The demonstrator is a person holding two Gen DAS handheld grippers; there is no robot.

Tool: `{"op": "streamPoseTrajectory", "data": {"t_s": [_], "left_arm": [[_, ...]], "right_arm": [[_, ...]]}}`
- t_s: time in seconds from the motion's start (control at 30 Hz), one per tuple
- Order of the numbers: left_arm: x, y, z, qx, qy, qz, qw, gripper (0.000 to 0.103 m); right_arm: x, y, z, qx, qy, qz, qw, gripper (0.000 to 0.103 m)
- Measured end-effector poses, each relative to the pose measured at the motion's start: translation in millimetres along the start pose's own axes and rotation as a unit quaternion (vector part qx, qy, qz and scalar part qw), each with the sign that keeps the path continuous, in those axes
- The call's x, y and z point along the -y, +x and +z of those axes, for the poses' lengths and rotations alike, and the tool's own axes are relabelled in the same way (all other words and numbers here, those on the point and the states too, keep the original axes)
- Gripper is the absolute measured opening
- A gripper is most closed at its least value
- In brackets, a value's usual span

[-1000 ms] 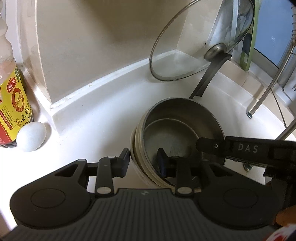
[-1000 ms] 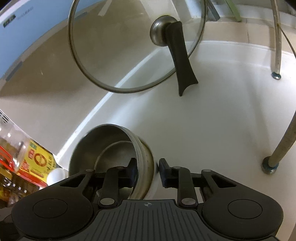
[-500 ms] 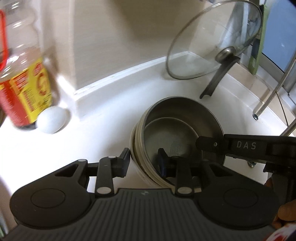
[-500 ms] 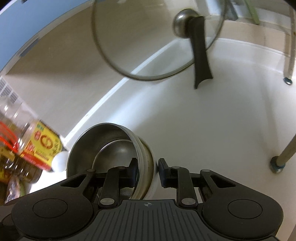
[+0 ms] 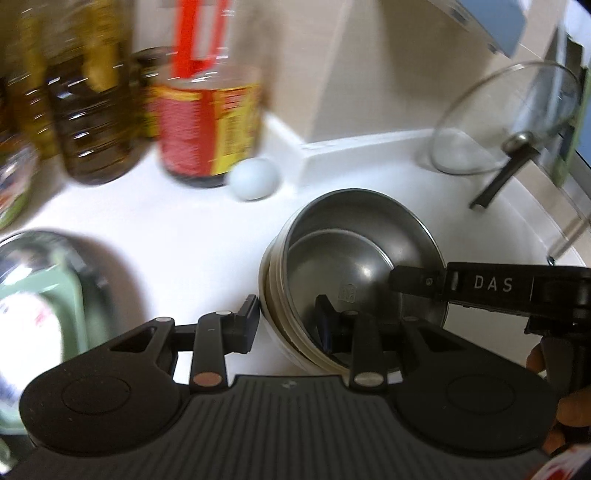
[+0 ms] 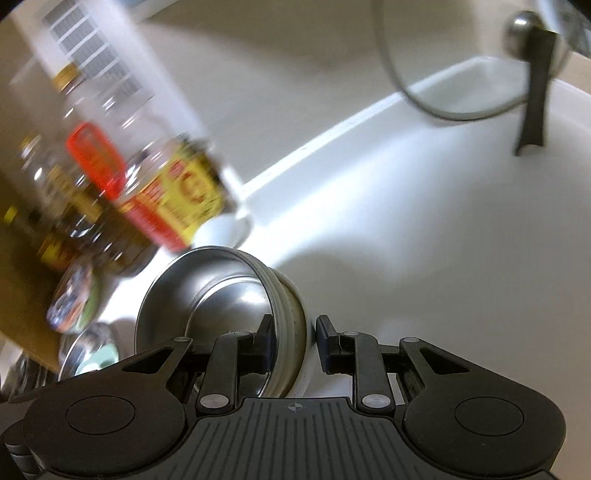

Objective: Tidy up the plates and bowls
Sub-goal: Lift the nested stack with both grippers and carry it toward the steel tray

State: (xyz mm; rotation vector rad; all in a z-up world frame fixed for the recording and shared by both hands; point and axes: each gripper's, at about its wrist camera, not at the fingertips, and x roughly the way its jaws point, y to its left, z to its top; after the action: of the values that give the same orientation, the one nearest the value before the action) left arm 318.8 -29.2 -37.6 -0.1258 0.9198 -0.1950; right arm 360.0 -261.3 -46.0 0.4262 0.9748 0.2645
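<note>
A glossy white surface (image 5: 192,236) meets beige tiled walls (image 5: 388,66); a blue panel (image 5: 498,22) shows at one o'clock.

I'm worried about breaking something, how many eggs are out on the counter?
1. The egg lies on the white counter beside the red-labelled bottle, beyond the bowl stack. More could be hidden behind the other bottles.

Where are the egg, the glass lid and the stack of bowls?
egg (image 5: 254,179), left wrist view, its middle.
glass lid (image 5: 491,122), left wrist view, the glass pane.
stack of bowls (image 5: 354,236), left wrist view, inner wall.
</note>
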Motion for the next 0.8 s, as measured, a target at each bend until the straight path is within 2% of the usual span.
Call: {"op": "streamPoseTrajectory", "data": {"t_s": [0.37,0.8], "left_arm": [[-27.9,-33.3,-29.4,0.010,-0.056,0.055,0.9969,0.029],[-20.3,-38.5,-42.0,0.036,-0.077,0.106,0.9907,0.027]], "right_arm": [[-38.2,13.2,-17.1,-0.035,-0.066,0.045,0.996,0.025],[-45.2,11.7,-26.8,-0.033,-0.100,0.064,0.992,0.025]]}}
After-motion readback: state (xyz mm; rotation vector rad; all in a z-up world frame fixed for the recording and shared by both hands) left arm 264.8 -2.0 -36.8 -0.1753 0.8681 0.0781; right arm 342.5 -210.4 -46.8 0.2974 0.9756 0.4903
